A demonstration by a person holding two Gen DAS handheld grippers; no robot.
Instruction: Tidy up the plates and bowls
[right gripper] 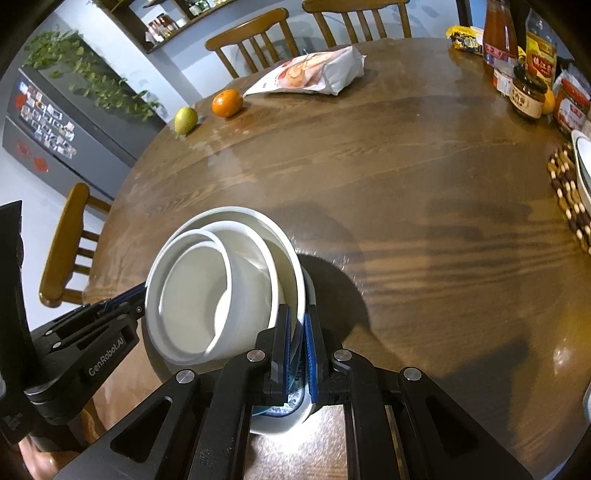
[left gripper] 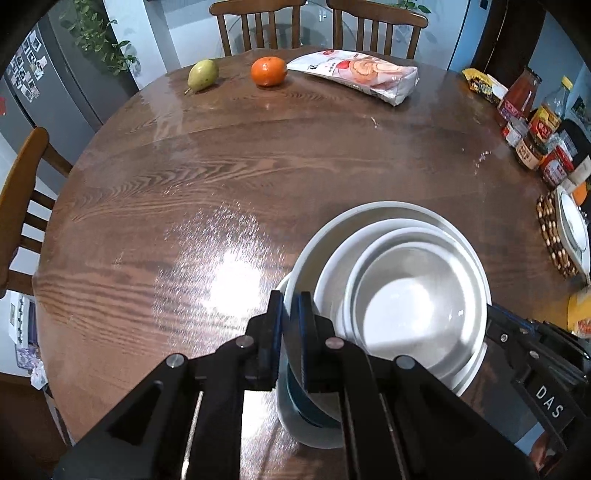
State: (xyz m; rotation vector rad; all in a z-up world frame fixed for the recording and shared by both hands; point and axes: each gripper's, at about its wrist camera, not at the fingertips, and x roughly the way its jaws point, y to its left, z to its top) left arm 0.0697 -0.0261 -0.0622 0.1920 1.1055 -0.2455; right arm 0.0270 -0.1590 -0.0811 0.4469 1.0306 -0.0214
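Pinching opposite rims, the left gripper (left gripper: 290,325) and right gripper (right gripper: 297,339) were both clamped on the nested white bowls (left gripper: 402,295), stacked between them over the round wooden table (left gripper: 221,166).

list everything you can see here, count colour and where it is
nested bowls: several, white, one stack near table edge, held at both rims
table: one, brown wood, round
pear: one, green, far edge
orange: one, beside pear
snack bag: one, white-pink, far edge right of orange
jars and bottles: several, red and brown, right edge
beaded trivet: one, brown, right edge, white dish on it
chairs: three, wooden, around table
fridge: one, grey, left background
left tool: black, shut on stack's left rim
right tool: black, shut on right rim
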